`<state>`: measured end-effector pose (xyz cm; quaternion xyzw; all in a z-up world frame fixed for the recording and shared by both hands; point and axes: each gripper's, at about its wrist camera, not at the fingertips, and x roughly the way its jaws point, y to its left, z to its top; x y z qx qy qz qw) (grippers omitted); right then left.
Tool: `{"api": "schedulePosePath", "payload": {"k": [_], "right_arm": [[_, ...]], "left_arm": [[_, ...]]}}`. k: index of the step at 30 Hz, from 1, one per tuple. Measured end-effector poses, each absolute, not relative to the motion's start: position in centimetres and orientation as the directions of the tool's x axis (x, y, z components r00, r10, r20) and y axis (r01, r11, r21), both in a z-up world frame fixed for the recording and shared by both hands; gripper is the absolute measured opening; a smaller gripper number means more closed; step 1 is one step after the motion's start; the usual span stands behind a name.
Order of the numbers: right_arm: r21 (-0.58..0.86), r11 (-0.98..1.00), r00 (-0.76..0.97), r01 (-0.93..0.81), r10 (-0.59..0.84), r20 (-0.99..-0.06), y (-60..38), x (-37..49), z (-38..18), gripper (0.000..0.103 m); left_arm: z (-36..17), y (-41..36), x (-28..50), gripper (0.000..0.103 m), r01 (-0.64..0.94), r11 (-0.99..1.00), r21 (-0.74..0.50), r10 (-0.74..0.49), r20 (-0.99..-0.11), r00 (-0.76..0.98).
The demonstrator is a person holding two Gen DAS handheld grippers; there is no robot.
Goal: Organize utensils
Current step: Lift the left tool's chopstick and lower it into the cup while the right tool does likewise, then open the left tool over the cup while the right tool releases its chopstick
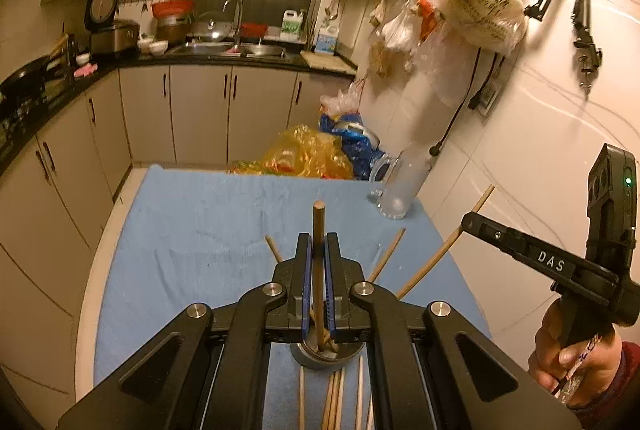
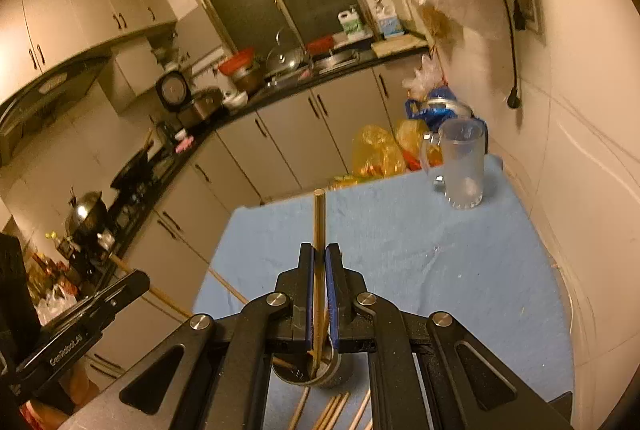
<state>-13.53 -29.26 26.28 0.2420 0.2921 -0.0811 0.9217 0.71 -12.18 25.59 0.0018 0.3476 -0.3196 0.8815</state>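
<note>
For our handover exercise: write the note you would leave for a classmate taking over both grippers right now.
Left gripper: shut on one chopstick.
Right gripper: shut on another chopstick.
Things: metal holder stands on the blue cloth below the grippers, with a few chopsticks in it. Loose chopsticks lie in front of it. Glass mug stands empty at the far corner.
Done: little that shows.
Left: place both held chopsticks, probably in the holder, then gather the loose ones.

Loose chopsticks [image 1: 340,402] cut off by bottom edge; metal holder [image 2: 320,370] half hidden
</note>
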Motion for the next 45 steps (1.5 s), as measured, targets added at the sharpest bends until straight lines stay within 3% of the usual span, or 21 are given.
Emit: {"api": "schedulePosePath", "payload": {"k": [12,25,29,33,42,45], "right_arm": [[0.368,0.881,0.737,0.298,0.032,-0.675,-28.4,-11.2,21.2,0.006],[0.351,0.891,0.726,0.289,0.036,-0.687,-28.4,-9.8,20.7,0.007],[0.350,0.892,0.741,0.288,0.024,-0.671,-28.4,-10.3,21.5,0.007],[0.361,0.882,0.756,0.304,0.007,-0.655,-29.0,-11.2,22.6,0.007],[0.373,0.857,0.735,0.356,-0.010,-0.678,-29.2,-14.4,22.4,0.039],[0.372,0.850,0.710,0.373,-0.003,-0.704,-28.6,-15.5,21.1,0.041]], "left_arm": [[21.2,-12.9,2.2,0.006,0.539,0.813,-0.221,-0.524,-0.681,0.511],[20.7,-12.9,3.0,0.006,0.516,0.823,-0.238,-0.520,-0.682,0.515],[21.6,-12.1,2.9,0.020,0.501,0.831,-0.242,-0.520,-0.658,0.545],[22.7,-11.2,2.5,0.026,0.490,0.836,-0.247,-0.522,-0.633,0.572],[22.3,-9.3,-0.4,0.038,0.478,0.846,-0.239,-0.507,-0.638,0.579],[20.8,-8.8,-1.7,0.040,0.475,0.848,-0.237,-0.498,-0.663,0.559]]}}
